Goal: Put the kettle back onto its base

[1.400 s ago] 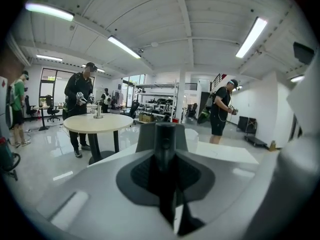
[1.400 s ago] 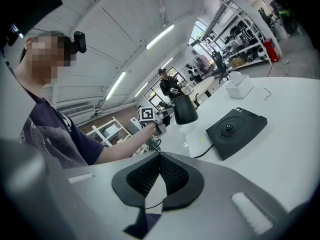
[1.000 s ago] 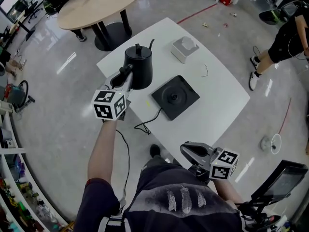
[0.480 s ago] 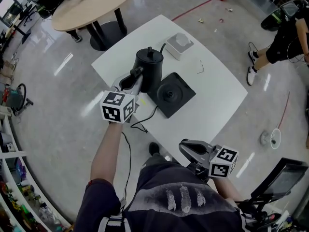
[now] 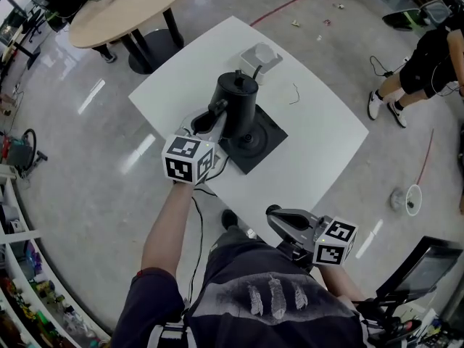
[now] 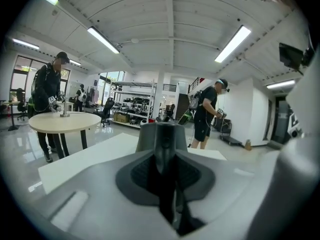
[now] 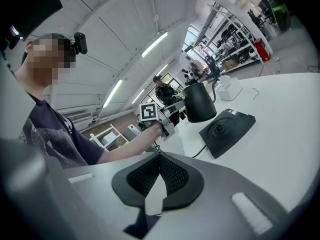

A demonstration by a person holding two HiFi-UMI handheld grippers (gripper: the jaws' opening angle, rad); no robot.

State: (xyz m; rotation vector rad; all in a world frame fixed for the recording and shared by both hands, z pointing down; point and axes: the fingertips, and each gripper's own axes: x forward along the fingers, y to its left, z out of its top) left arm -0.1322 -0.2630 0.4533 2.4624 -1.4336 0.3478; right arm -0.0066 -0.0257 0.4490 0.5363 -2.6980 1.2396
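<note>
The black kettle point(image 5: 236, 101) hangs tilted a little above the white table point(image 5: 322, 140), over the left part of its flat black square base point(image 5: 255, 141). My left gripper point(image 5: 210, 117) is shut on the kettle's handle point(image 6: 165, 149), which fills the gap between the pads. In the right gripper view the kettle point(image 7: 200, 103) floats up and left of the base point(image 7: 227, 128), not touching it. My right gripper point(image 5: 278, 220) stays low near the table's front edge, its jaws shut with nothing between them point(image 7: 160, 156).
A white box point(image 5: 259, 56) sits at the table's far side, with a small bent wire point(image 5: 293, 93) to its right. The base's black cord point(image 5: 206, 187) runs off the front edge. A round wooden table point(image 5: 130, 6) stands behind. A person point(image 5: 428, 56) stands far right.
My left gripper has carried the kettle rightward, from beside the base to over its left part. The right gripper has not moved.
</note>
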